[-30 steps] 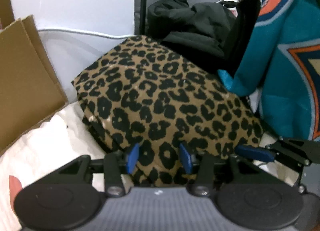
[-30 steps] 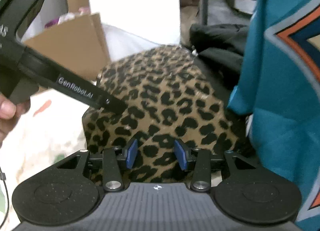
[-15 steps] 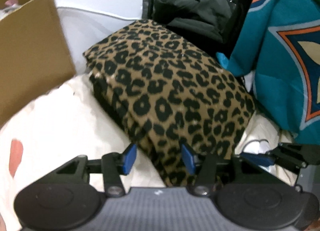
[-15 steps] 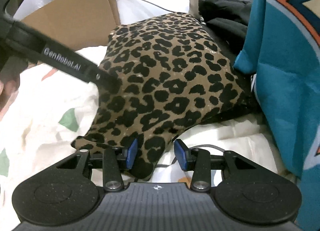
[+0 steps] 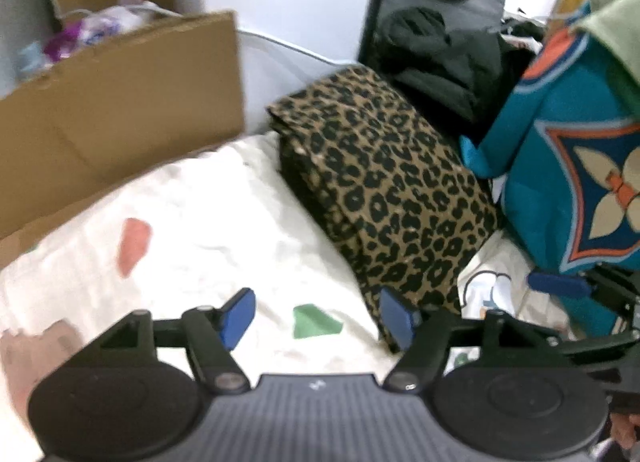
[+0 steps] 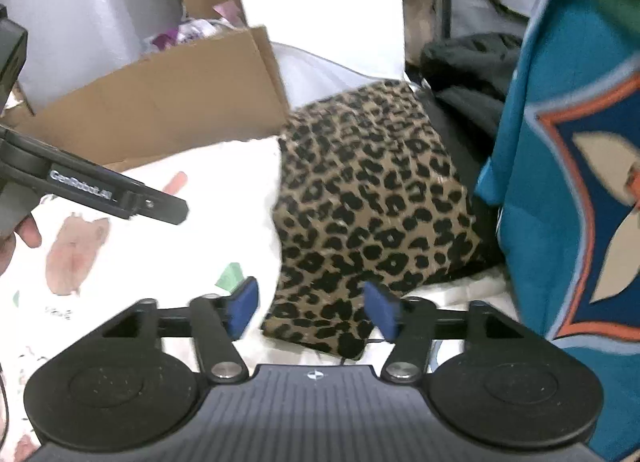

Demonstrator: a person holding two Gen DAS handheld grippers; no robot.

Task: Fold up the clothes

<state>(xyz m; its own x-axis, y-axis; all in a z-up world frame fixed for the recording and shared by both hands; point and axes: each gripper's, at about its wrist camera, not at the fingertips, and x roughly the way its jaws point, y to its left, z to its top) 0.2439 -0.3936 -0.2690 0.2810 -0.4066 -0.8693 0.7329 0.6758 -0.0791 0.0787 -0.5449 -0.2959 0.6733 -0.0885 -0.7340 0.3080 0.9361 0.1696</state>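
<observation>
A folded leopard-print garment (image 5: pixel 384 185), a soft rectangular stack, lies on a wrinkled white printed sheet (image 5: pixel 192 217), at one o'clock from the left gripper (image 5: pixel 316 318). Both the left and right gripper (image 6: pixel 310 310) stand spread wide, holding nothing. A teal blanket (image 6: pixel 560 165) at three o'clock hides the garment's far edge.

The folded garment (image 5: pixel 384 197) lies on the bedsheet (image 5: pixel 192 221) ahead of the left gripper's (image 5: pixel 318 318) jaws — its near corner just beside the right one. A cardboard box (image 5: pixel 120 101) stands ahead-left; a hanging jersey (image 5: pixel 568 165) ahead-right; a dark bag (image 5: pixel 436 13) behind the garment.
</observation>
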